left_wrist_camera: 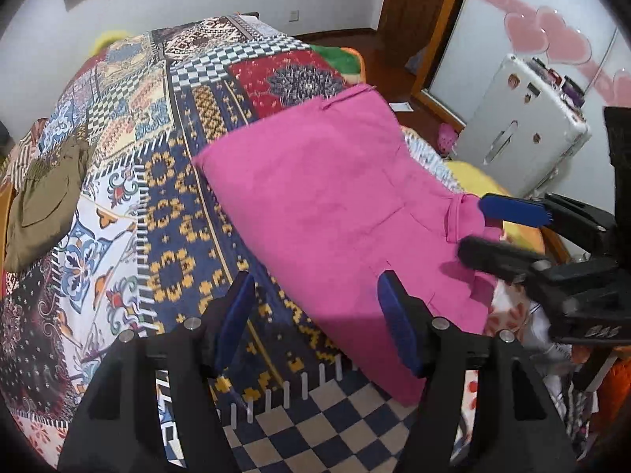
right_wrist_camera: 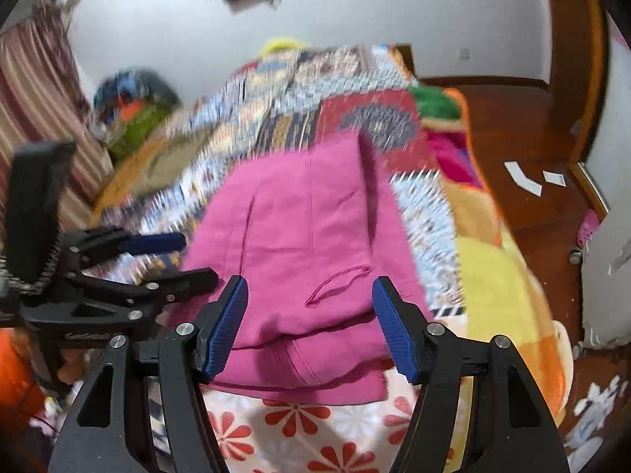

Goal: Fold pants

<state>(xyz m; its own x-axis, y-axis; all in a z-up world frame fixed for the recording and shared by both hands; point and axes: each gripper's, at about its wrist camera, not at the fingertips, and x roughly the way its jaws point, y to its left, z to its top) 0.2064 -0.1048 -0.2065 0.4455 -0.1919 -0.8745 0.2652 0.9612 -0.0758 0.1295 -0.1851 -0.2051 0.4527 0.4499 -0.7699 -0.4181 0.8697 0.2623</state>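
Two layers of pink pants (left_wrist_camera: 339,197) lie folded on the patterned bedspread (left_wrist_camera: 165,181), and the coming move turns on how that bundle runs: its long side stretches away from both pairs of tongs toward the far end of the bed, with the near, thicker end just under them.

From the right tongs (right_wrist_camera: 309,323) the pants (right_wrist_camera: 307,228) lie straight ahead and below, the near folded edge showing between the two blue pads; the jaws stand moderately wide and nothing is pinched. A small loop of cord on the cloth sits just beyond the tips.

From the left tongs (left_wrist_camera: 315,319) the bundle lies ahead and off to the right, only its near left corner reaching the right-hand pad; the left pad hangs over bare bedspread. These jaws are also apart and hold nothing.

My judgement: the right hand is better centred on the near end, the left sits at its side edge, so each could take a near corner for a further fold.

An olive garment (left_wrist_camera: 43,205) lies well off to the left.
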